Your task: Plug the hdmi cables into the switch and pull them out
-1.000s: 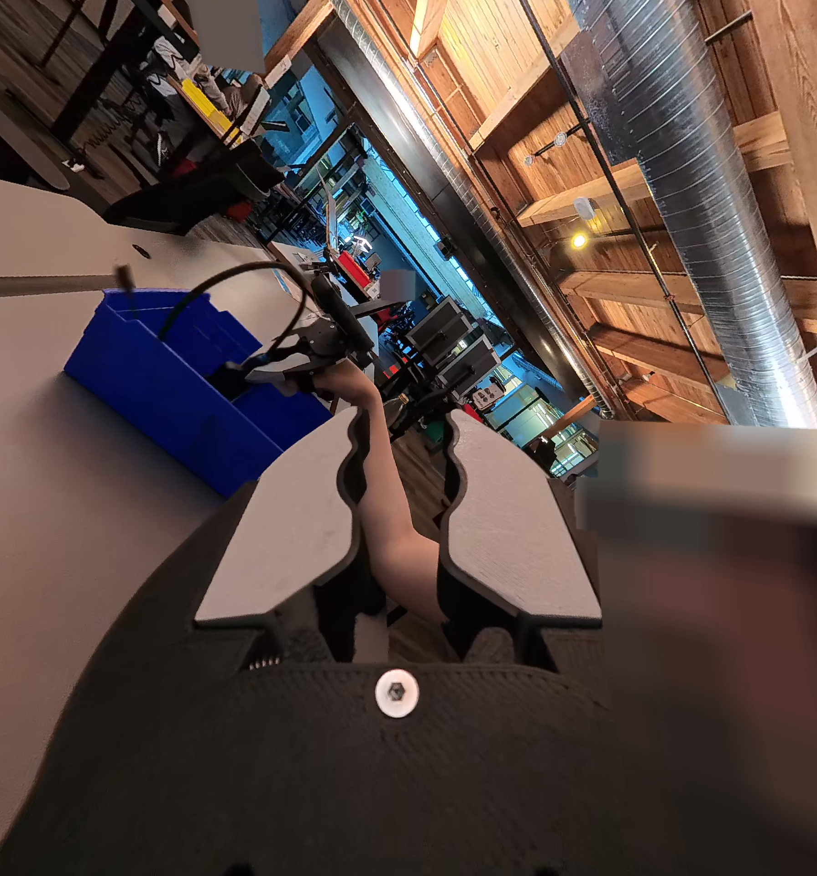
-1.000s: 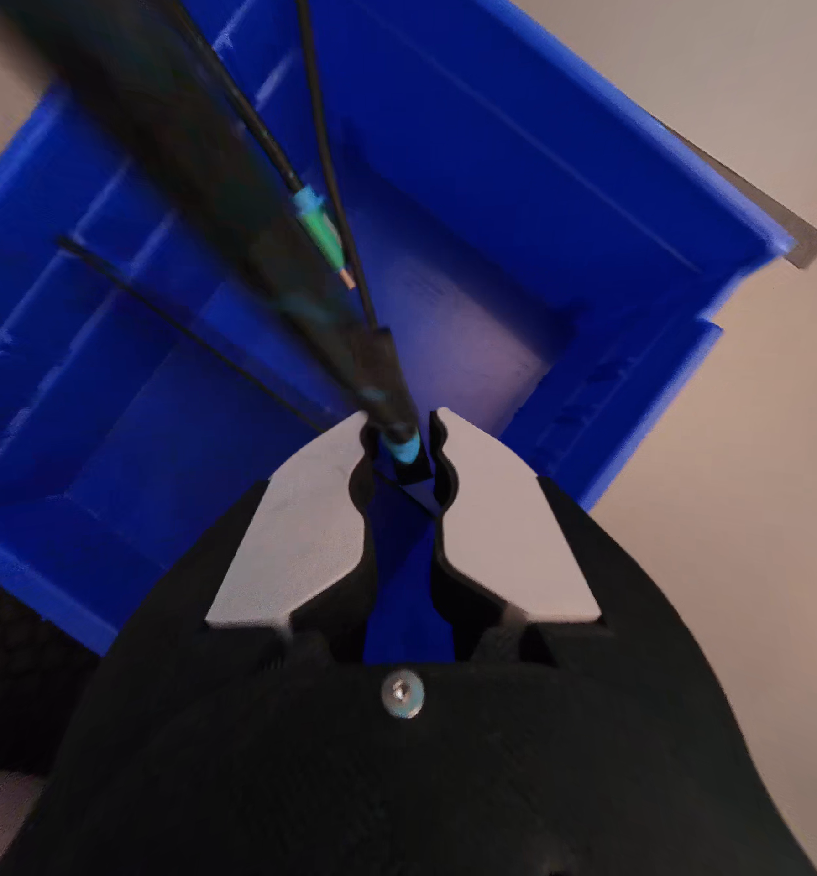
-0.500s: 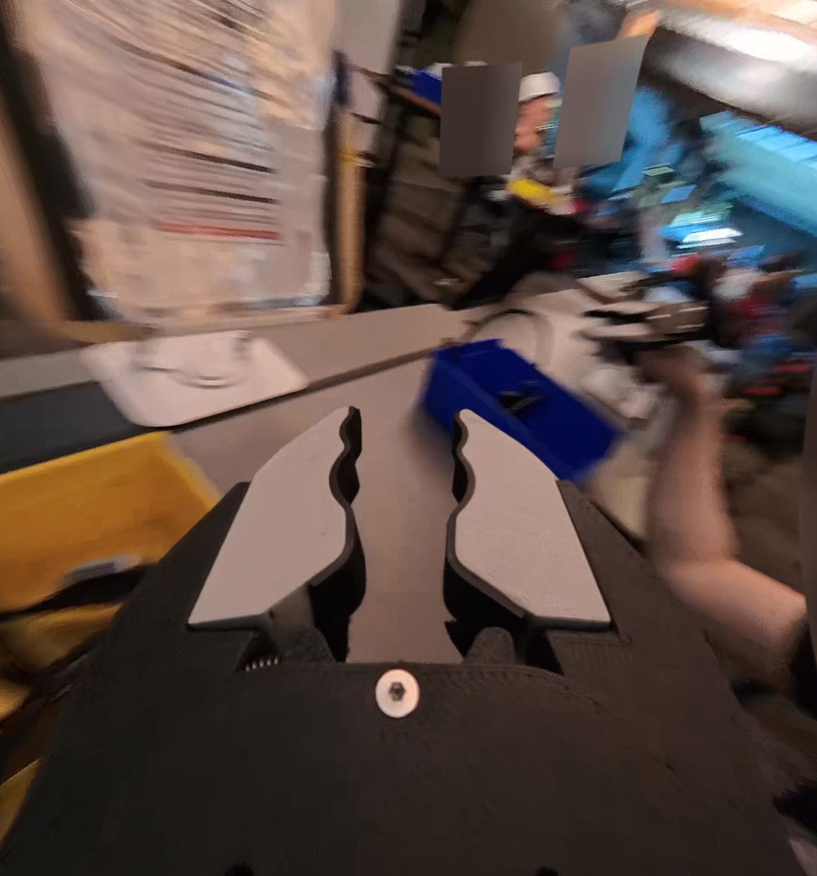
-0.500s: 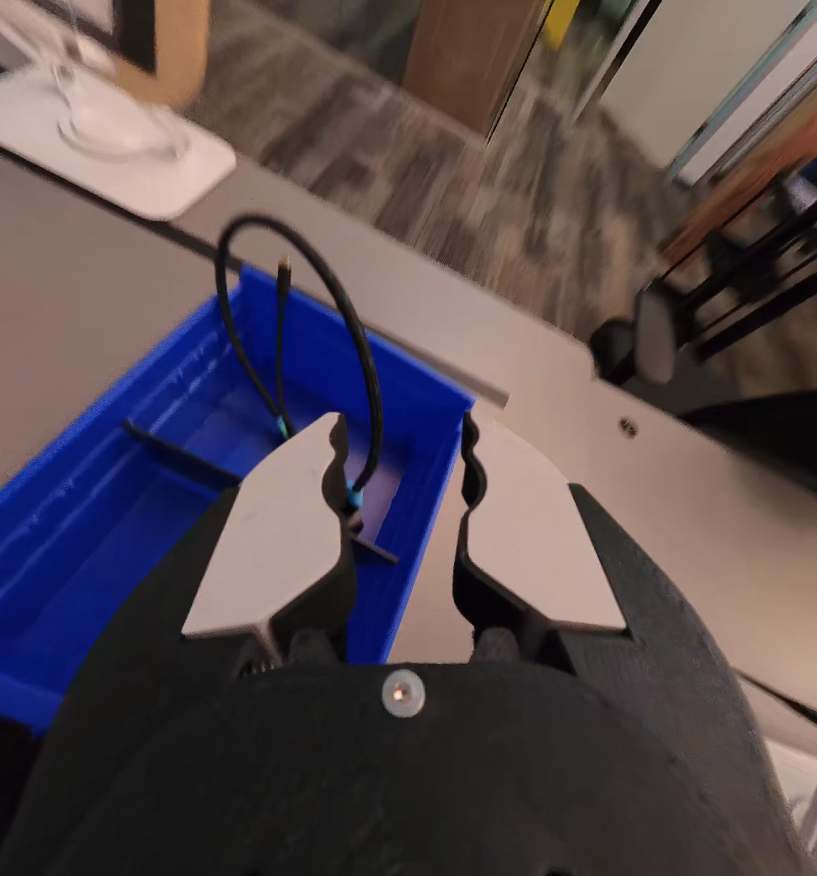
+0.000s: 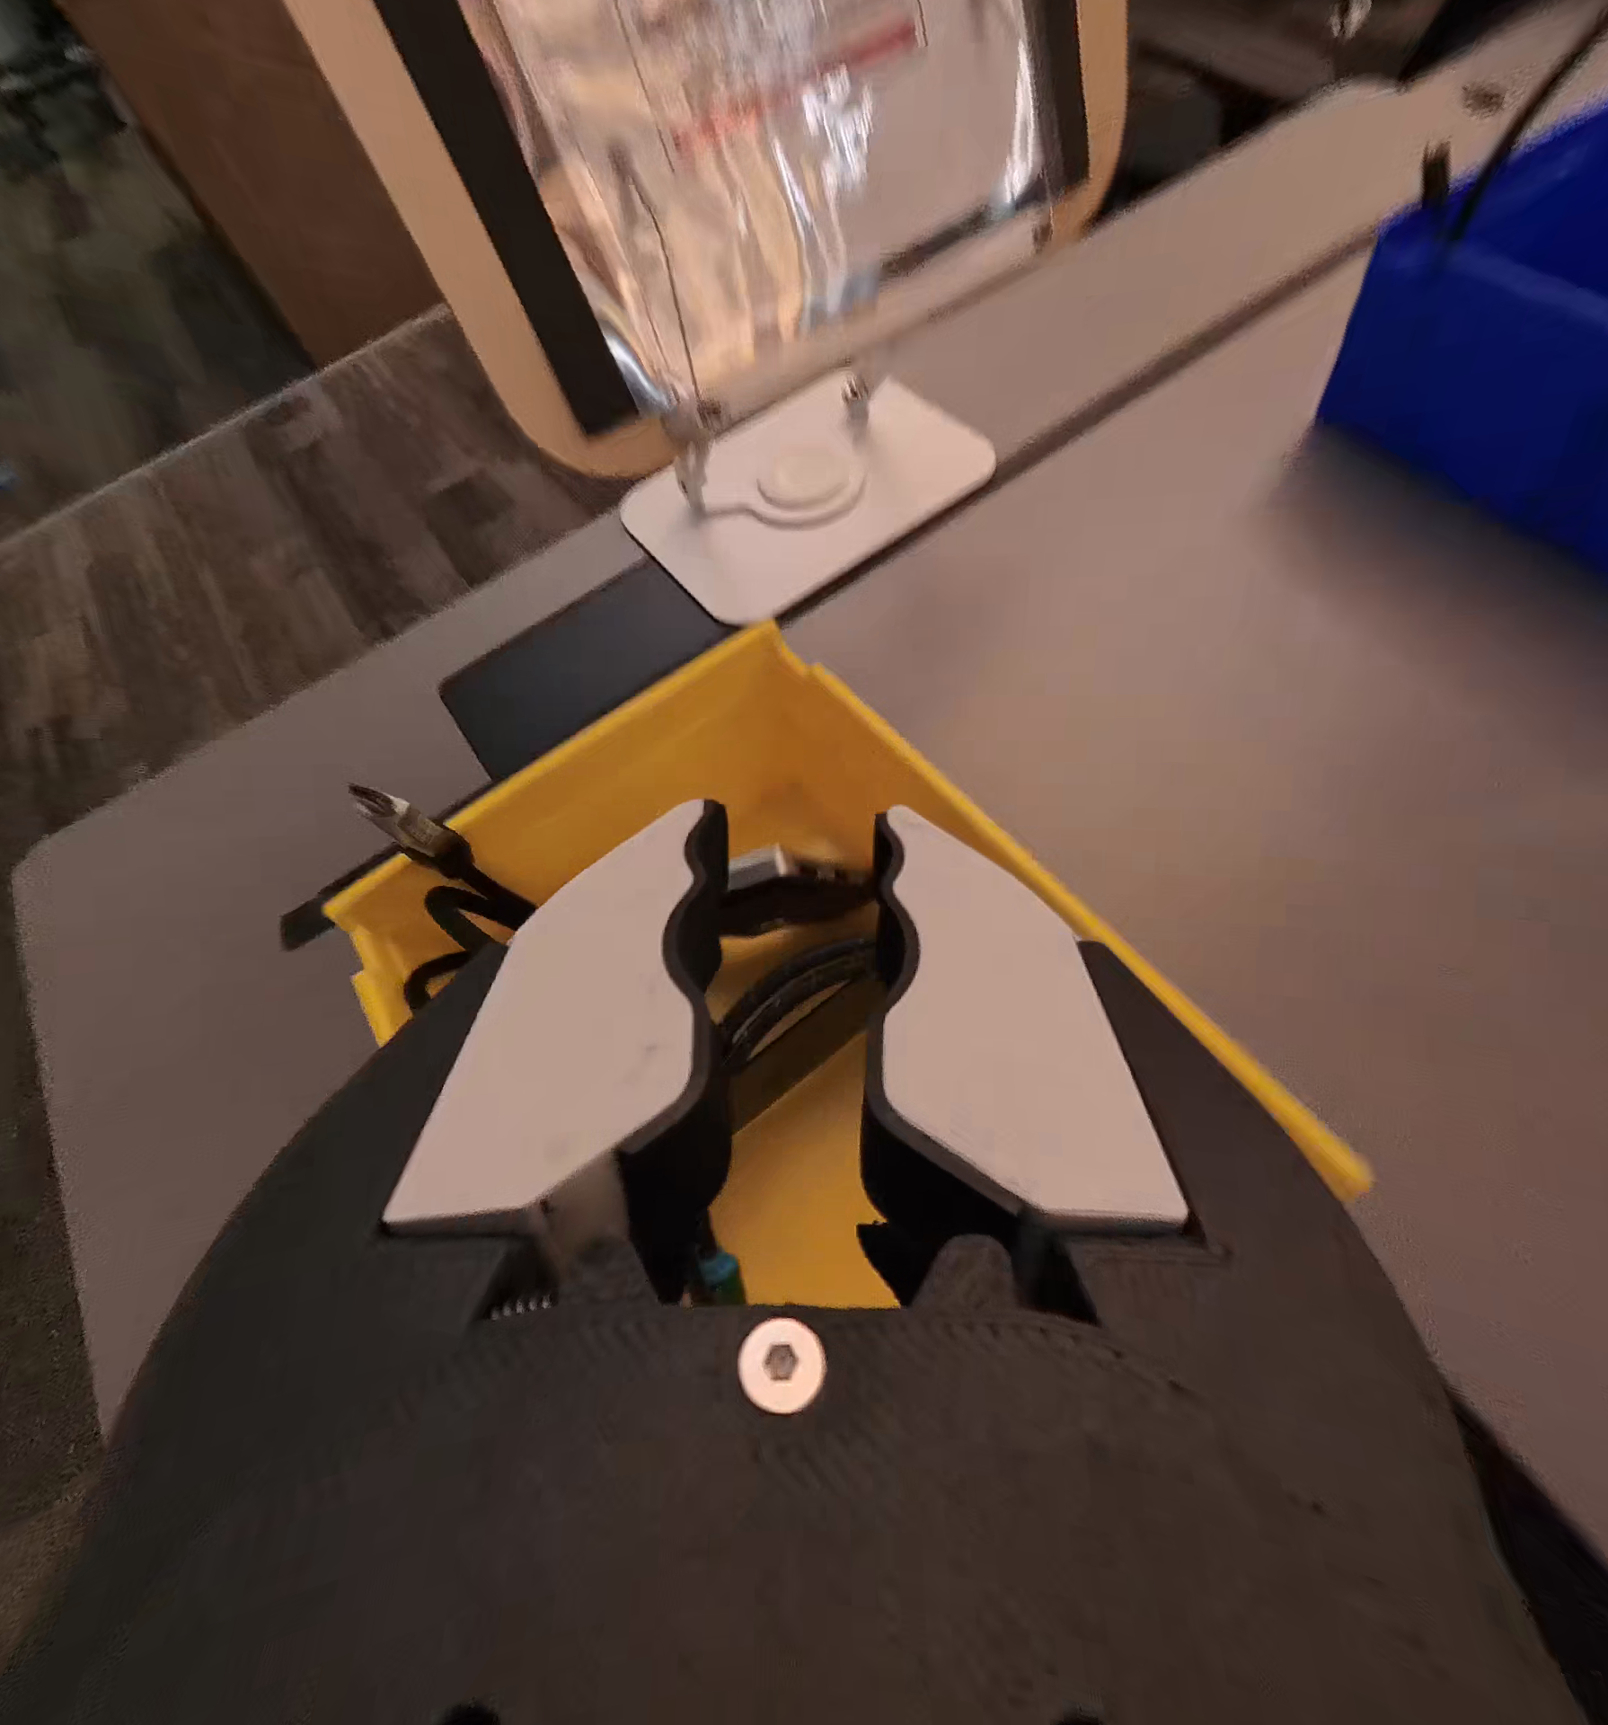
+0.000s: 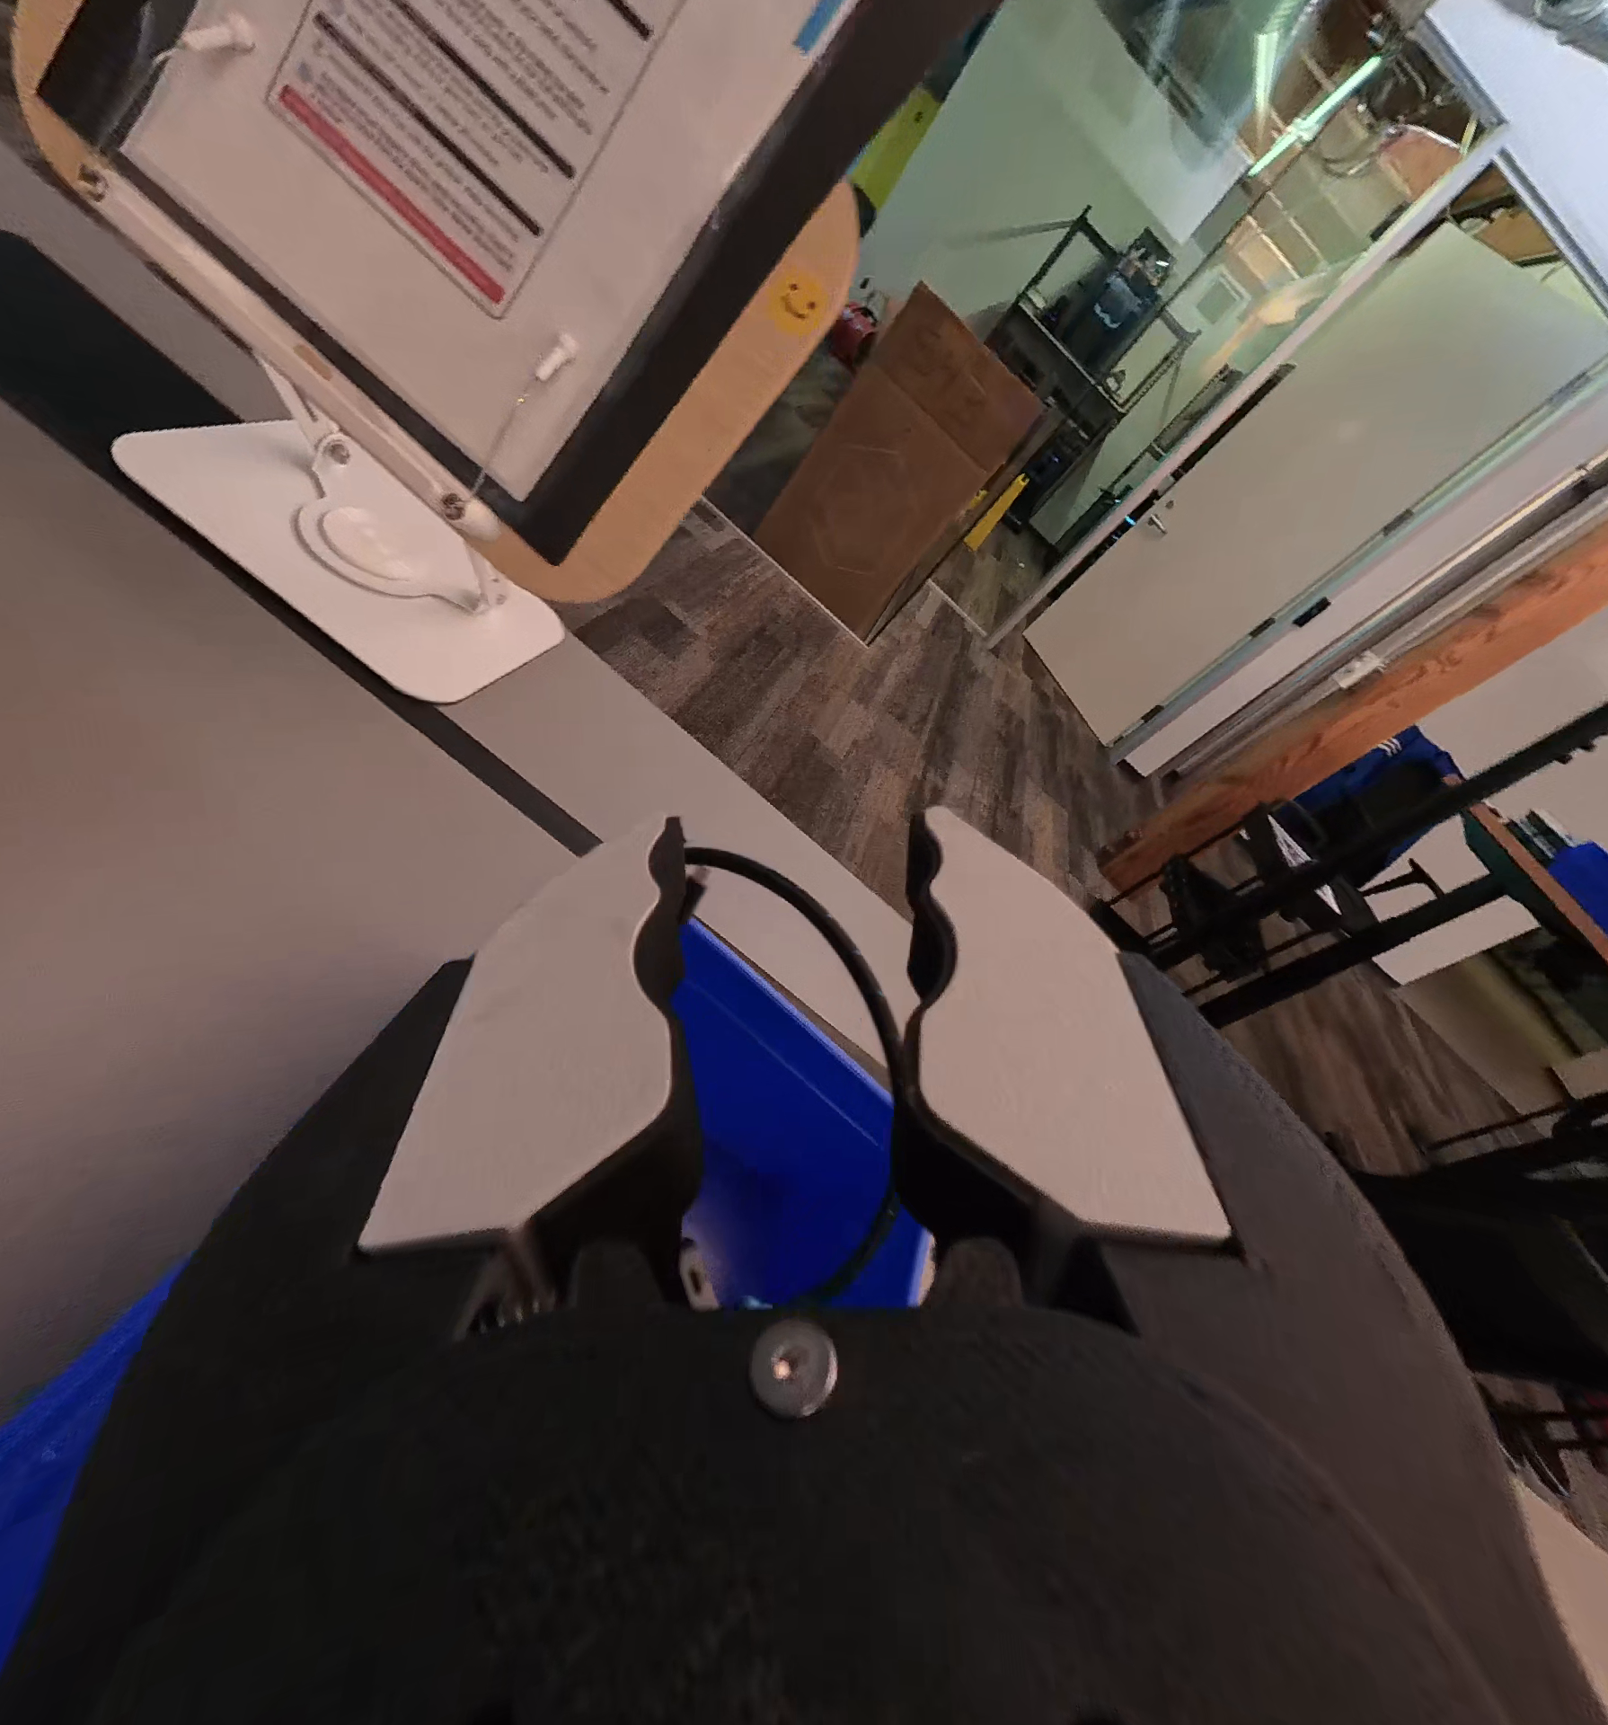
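Note:
In the left wrist view my left gripper is open and empty, hanging over a yellow bin that holds black cables. One cable's metal plug sticks out over the bin's left rim. In the right wrist view my right gripper is open and empty above a blue bin. A thin black cable arcs up out of that bin between the fingers without being held. No switch shows in either view.
A framed sign on a white stand rests at the table's far edge; it also shows in the right wrist view. The blue bin sits at the right of the grey table. Floor and racks lie beyond. Left tips to right tips: about 50 cm.
My right gripper let go of the cable it held in the blue bin, opened and tilted up. My left gripper swung from facing the ceiling down over the yellow bin.

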The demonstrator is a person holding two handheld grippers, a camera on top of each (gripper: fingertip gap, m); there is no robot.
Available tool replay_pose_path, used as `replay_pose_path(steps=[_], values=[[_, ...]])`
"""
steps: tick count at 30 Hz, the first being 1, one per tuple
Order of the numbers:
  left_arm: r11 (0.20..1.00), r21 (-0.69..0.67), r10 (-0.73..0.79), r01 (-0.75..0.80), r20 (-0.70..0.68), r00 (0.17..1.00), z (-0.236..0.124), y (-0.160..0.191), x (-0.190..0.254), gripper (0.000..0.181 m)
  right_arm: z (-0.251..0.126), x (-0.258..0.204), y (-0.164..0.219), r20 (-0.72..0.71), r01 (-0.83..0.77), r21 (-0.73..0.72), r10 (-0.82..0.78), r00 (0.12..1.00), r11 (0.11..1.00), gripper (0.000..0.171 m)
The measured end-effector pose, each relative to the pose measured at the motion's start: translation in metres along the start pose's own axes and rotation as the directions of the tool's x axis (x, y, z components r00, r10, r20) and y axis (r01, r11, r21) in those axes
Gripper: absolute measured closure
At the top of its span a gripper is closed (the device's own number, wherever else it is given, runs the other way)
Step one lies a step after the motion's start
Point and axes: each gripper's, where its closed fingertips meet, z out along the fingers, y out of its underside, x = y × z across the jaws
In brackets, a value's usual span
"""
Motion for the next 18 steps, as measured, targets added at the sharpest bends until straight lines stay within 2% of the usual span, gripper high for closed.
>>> replay_pose_path(steps=[3,5,9,12,18], values=[[0.987,-0.153,0.025,-0.045,-0.135,0.991,0.022,0.044,0.003,0.146,0.01,-0.013,0.001,0.033,0.012,-0.012,-0.011,0.999,1.0,0.124],[0.976,-0.201,0.052,-0.086,-0.166,0.985,0.033,0.062,0.001,0.146,0.015,-0.02,0.002,0.045,0.038,-0.025,-0.036,0.998,0.999,0.124],[0.981,-0.163,0.065,-0.101,-0.214,0.975,0.051,0.064,0.004,0.148,0.023,-0.032,0.005,0.076,0.06,-0.043,-0.056,0.995,0.997,0.124],[0.97,-0.199,0.077,-0.137,-0.281,0.956,0.062,0.077,0.014,0.154,0.027,-0.041,0.01,0.097,0.098,-0.067,-0.092,0.991,0.993,0.124],[0.947,-0.293,0.025,-0.127,-0.329,0.944,0.072,0.097,0.016,0.141,0.029,-0.061,0.013,0.174,0.176,-0.069,-0.162,0.971,0.982,0.124]])
